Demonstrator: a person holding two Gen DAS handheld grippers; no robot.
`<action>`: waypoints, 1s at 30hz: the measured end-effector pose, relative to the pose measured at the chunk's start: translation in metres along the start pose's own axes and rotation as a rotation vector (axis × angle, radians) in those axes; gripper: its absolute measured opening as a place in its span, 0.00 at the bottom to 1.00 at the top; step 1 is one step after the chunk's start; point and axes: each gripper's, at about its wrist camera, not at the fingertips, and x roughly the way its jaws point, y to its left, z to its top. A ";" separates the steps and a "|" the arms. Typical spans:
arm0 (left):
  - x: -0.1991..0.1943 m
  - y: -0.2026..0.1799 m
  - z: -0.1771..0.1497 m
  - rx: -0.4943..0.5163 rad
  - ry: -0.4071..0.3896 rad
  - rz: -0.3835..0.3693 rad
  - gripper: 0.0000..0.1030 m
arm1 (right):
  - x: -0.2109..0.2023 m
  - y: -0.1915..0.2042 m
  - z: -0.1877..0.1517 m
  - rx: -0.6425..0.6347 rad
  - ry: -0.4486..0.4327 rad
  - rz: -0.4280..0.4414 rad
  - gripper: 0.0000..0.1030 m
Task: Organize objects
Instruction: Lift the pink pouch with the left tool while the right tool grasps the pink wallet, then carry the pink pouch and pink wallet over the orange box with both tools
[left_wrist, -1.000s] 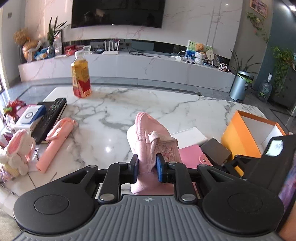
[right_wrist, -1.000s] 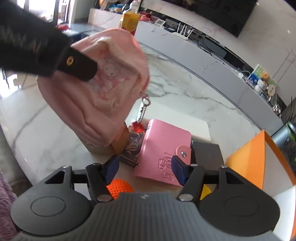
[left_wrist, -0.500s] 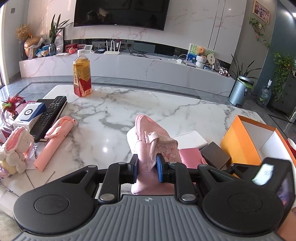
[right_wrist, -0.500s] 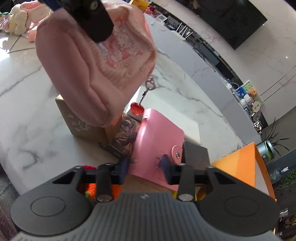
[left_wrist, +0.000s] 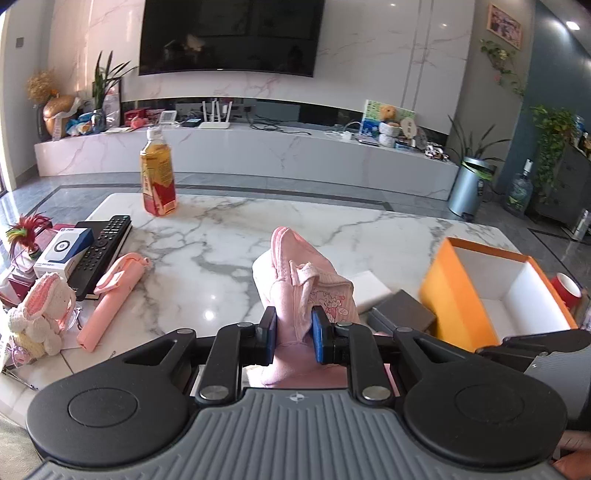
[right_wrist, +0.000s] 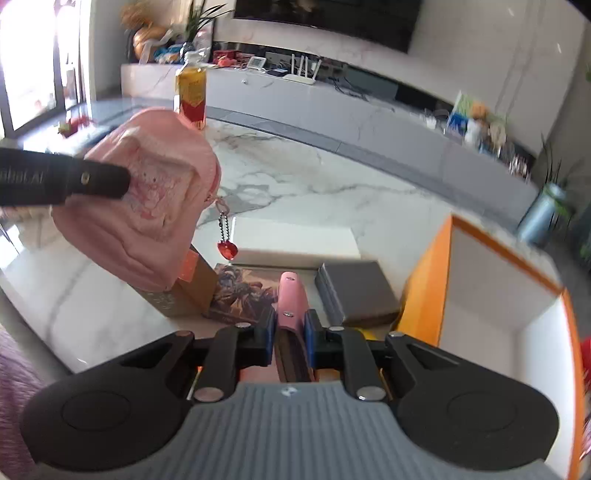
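My left gripper (left_wrist: 293, 334) is shut on a pink fabric pouch (left_wrist: 301, 280) and holds it above the marble table (left_wrist: 221, 243). The pouch (right_wrist: 155, 195) also shows in the right wrist view, with a red heart charm (right_wrist: 228, 250) hanging from it. My right gripper (right_wrist: 290, 338) is shut on a pink wallet (right_wrist: 291, 299), held edge-up above the table's near edge. An open orange box (right_wrist: 480, 291) with a white inside stands to the right; it also shows in the left wrist view (left_wrist: 480, 291).
A brown carton (right_wrist: 184, 291), a picture card (right_wrist: 243, 295), a grey box (right_wrist: 356, 291) and a white box (right_wrist: 295, 238) lie below the pouch. A drink bottle (left_wrist: 157, 175), a remote (left_wrist: 101, 242), a pink stick (left_wrist: 112, 295) and a plush rabbit (left_wrist: 40, 314) are at the left.
My right gripper closed on the pink wallet and lifted it off the table, turning it edge-up. The left gripper kept hold of the pouch and rose a little.
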 end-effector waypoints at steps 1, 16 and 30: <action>-0.002 -0.003 -0.001 0.006 0.005 -0.005 0.22 | -0.002 -0.005 -0.002 0.041 0.021 0.036 0.17; -0.001 -0.008 -0.026 0.022 0.083 -0.002 0.22 | 0.024 0.004 -0.012 -0.047 0.123 -0.002 0.19; -0.010 -0.014 -0.022 0.032 0.065 -0.003 0.21 | 0.008 -0.006 -0.008 0.004 0.072 0.034 0.18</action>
